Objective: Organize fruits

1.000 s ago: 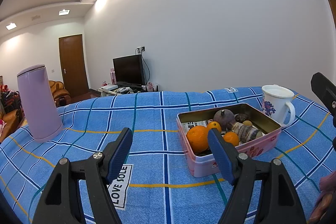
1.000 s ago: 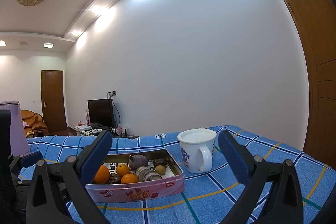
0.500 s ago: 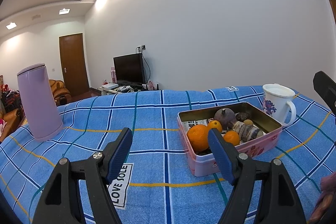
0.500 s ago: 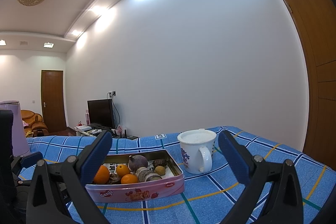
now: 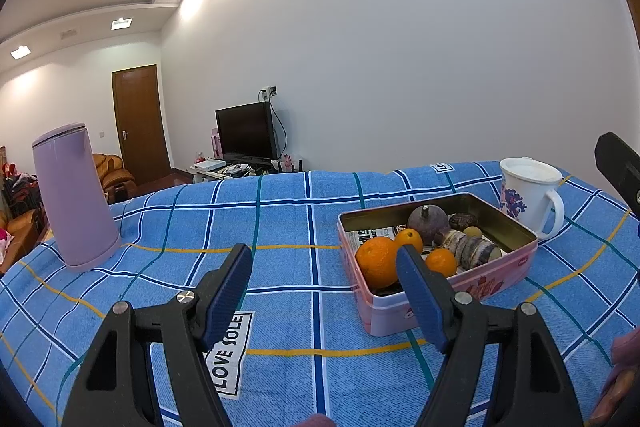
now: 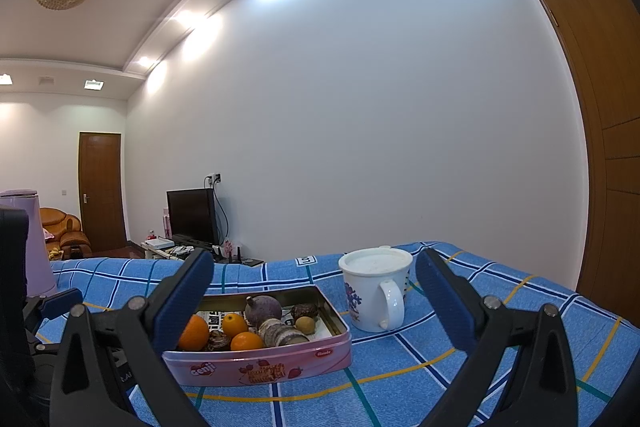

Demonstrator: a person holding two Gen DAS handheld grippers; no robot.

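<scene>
Fruit [image 5: 424, 247] sits in pink tin [image 5: 460, 303], near the tablecloth's [image 5: 280, 219] right edge beside mug [image 5: 528, 195]. Left gripper [image 5: 324, 287] and right gripper [image 6: 316, 303] gape, empty. Approach from above; pinch one orange [image 5: 376, 259] gently.

A: What do both tools look like?
B: The black plastic left gripper [image 5: 323, 269] has triangular cut-out arms, silver screws and ribbed blue pads [image 5: 228, 287].
A: The other?
B: The matching black right gripper [image 6: 314, 291] has identical blue pads [image 6: 182, 301].
</scene>
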